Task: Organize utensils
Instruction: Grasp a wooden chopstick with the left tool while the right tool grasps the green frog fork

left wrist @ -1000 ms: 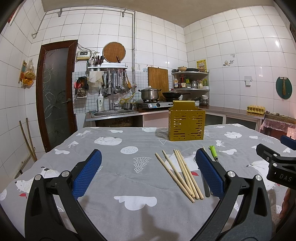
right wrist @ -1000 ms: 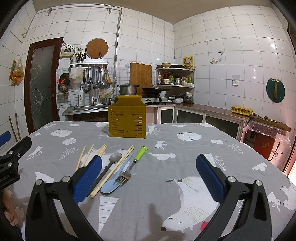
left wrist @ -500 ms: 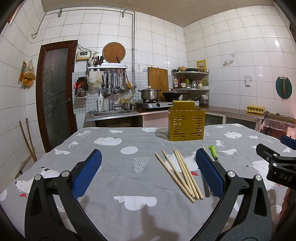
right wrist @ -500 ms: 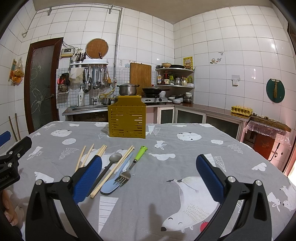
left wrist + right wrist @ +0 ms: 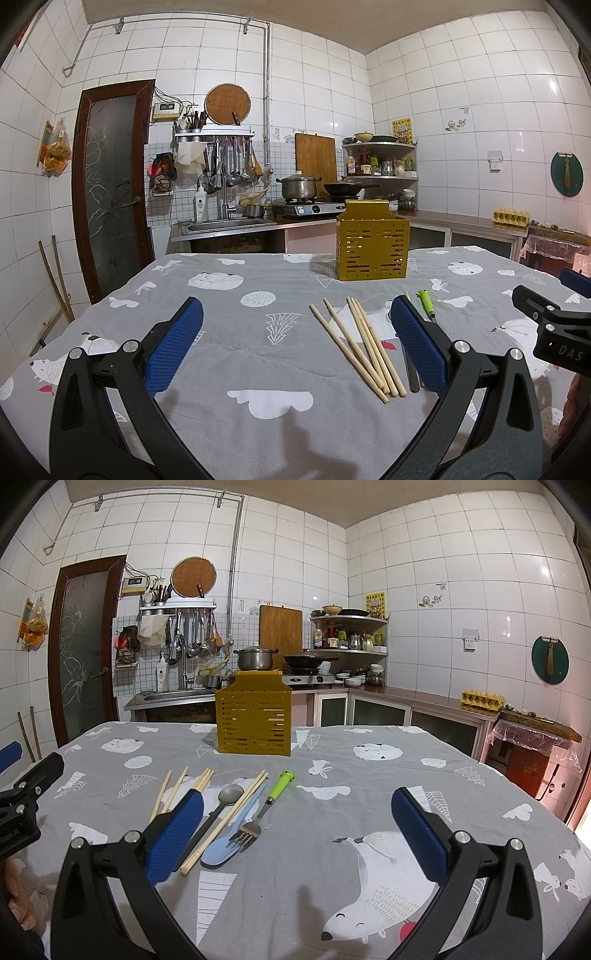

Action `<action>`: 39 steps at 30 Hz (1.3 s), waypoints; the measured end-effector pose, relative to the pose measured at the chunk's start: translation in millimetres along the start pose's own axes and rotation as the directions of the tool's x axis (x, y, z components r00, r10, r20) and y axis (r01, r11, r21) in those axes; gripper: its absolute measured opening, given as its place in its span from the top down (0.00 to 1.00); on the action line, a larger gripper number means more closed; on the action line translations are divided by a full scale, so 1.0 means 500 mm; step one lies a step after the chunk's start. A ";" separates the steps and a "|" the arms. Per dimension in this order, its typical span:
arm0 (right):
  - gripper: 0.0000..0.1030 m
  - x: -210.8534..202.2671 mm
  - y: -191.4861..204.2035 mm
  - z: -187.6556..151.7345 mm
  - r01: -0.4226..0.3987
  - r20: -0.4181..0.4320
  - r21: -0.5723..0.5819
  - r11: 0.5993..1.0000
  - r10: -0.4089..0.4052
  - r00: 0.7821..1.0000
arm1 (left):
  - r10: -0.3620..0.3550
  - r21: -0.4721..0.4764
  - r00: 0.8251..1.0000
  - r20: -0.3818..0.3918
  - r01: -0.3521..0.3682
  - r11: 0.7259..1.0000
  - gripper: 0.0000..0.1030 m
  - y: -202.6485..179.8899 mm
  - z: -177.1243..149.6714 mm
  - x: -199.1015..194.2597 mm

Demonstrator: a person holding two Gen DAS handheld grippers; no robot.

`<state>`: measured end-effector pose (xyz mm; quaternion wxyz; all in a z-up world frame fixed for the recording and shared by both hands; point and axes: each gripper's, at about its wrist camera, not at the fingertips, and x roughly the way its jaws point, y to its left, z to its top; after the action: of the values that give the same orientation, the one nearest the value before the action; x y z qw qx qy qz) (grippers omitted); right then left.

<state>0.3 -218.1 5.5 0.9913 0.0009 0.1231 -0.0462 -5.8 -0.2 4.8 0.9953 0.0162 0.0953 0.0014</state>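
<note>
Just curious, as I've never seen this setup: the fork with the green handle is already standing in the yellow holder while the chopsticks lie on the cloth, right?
Not quite. The fork with the green handle lies flat on the cloth beside the blue spoon, not in the yellow holder. The chopsticks do lie on the cloth. The right wrist view shows it.

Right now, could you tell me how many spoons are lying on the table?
2: a grey spoon left of the chopsticks, and a light blue spoon beside the fork; others may be hidden.
</note>
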 end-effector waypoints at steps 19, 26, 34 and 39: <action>0.04 -0.008 0.004 0.007 0.015 0.008 -0.004 1.000 -0.015 1.000 | 0.014 -0.014 0.994 -0.108 -0.015 1.000 0.05 0.010 0.003 0.063; 0.04 0.035 -0.016 0.043 0.020 -0.031 0.048 0.999 -0.018 0.999 | 0.048 -0.021 0.988 -0.150 -0.051 0.998 0.05 0.018 0.050 0.110; 0.04 0.166 -0.019 0.109 0.016 -0.146 0.035 0.999 -0.011 0.989 | 0.015 -0.028 0.973 -0.230 -0.022 0.999 0.05 0.013 0.109 0.213; 0.04 0.286 -0.019 0.105 0.044 -0.288 0.000 0.999 -0.042 0.957 | -0.014 -0.030 0.932 -0.363 0.003 1.000 0.05 0.001 0.100 0.313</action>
<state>150.5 -241.1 21.4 0.9616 0.0080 0.2659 -0.0676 157.3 -0.1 24.0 0.9607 0.0011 0.2776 0.0014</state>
